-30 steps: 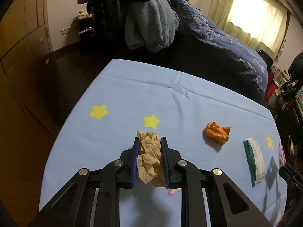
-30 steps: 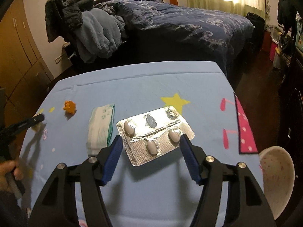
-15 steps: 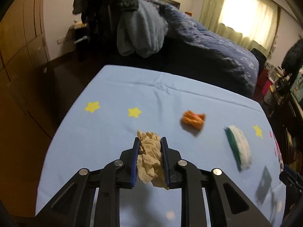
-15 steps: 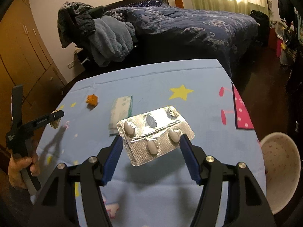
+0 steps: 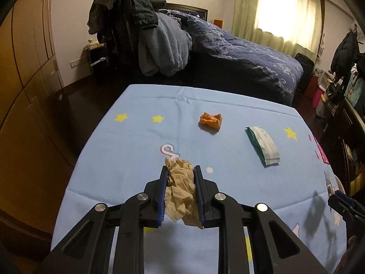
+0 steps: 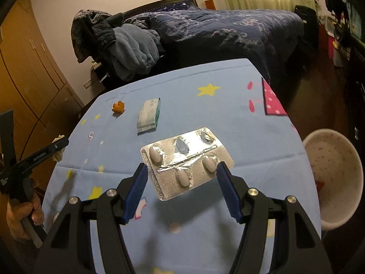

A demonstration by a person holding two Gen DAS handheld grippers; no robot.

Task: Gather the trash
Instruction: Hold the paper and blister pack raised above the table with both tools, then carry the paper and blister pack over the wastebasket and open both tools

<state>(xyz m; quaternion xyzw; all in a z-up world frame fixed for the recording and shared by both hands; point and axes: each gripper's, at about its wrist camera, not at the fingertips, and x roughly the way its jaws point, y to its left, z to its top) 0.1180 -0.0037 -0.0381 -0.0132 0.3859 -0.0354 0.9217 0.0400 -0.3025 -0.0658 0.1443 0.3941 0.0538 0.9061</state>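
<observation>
My left gripper (image 5: 180, 171) is shut on a crumpled beige paper wad (image 5: 180, 189) and holds it above the blue star-print tablecloth (image 5: 228, 105). My right gripper (image 6: 182, 171) is shut on a silver pill blister pack (image 6: 187, 159), held above the cloth. An orange crumpled scrap (image 5: 211, 119) and a green-and-white tissue packet (image 5: 263, 145) lie on the cloth ahead; both also show in the right wrist view, the scrap (image 6: 118, 107) and the packet (image 6: 148, 116). The left gripper shows at the left of the right wrist view (image 6: 58, 145).
A white speckled bin (image 6: 333, 180) stands off the table's right edge. A dark blue bed (image 5: 239, 52) and a chair piled with clothes (image 5: 141, 34) stand beyond the table. Wooden wardrobes (image 5: 27, 57) line the left wall.
Both grippers have pulled back and risen with their loads still held. In the left wrist view the table items have shifted away. The bin shows more fully in the right wrist view.
</observation>
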